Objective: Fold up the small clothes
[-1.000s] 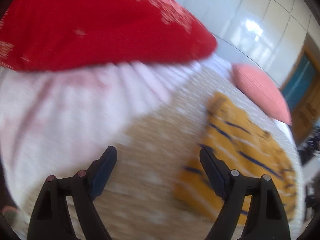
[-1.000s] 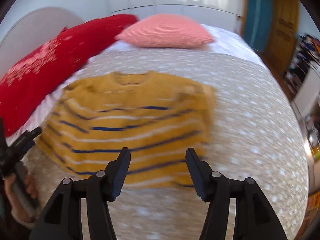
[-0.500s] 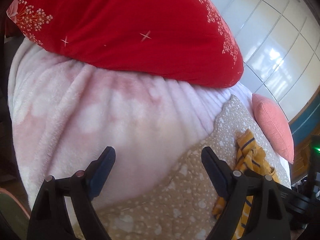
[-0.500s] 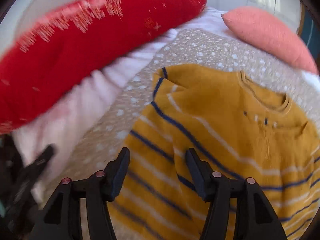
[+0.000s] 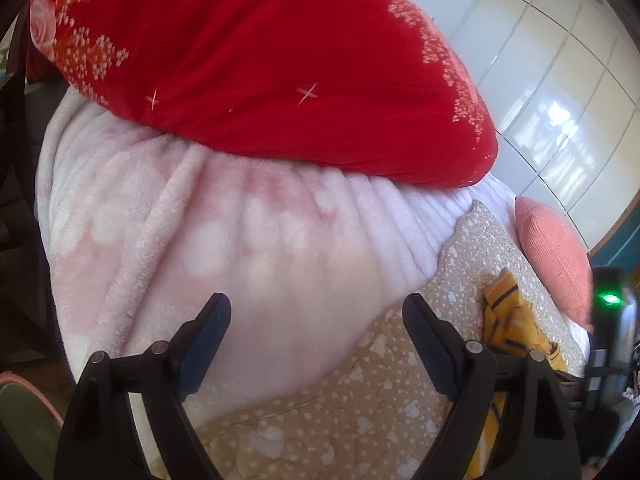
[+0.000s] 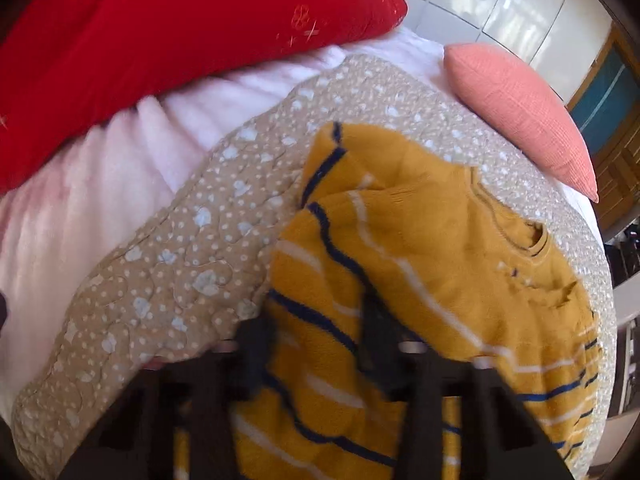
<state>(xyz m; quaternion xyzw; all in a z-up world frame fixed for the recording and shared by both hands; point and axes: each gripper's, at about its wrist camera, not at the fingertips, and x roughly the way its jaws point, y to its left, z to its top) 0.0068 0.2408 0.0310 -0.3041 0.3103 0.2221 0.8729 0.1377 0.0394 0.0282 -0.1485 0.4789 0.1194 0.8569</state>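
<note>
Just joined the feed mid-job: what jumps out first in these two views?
The mustard striped sweater fills the right wrist view, lying on the dotted beige quilt with the right gripper low over its hem. A big red pillow dominates the left view, resting on a pink fleece blanket. The left gripper hangs open, empty.

Left gripper (image 5: 316, 320): black plastic frame, two angled arms; dark navy ribbed pads (image 5: 208, 340) are fitted to the fingertips.
Fasteners: four round silver pivot pins (image 5: 474, 346) are seen, two per arm.
Right gripper (image 6: 316, 344): a matching black frame is seen, blurred; fingers dark.
Right gripper housing (image 5: 610, 320): black casing, one green indicator light lit.
Skin, sleeves, cables: cannot be made out.
</note>
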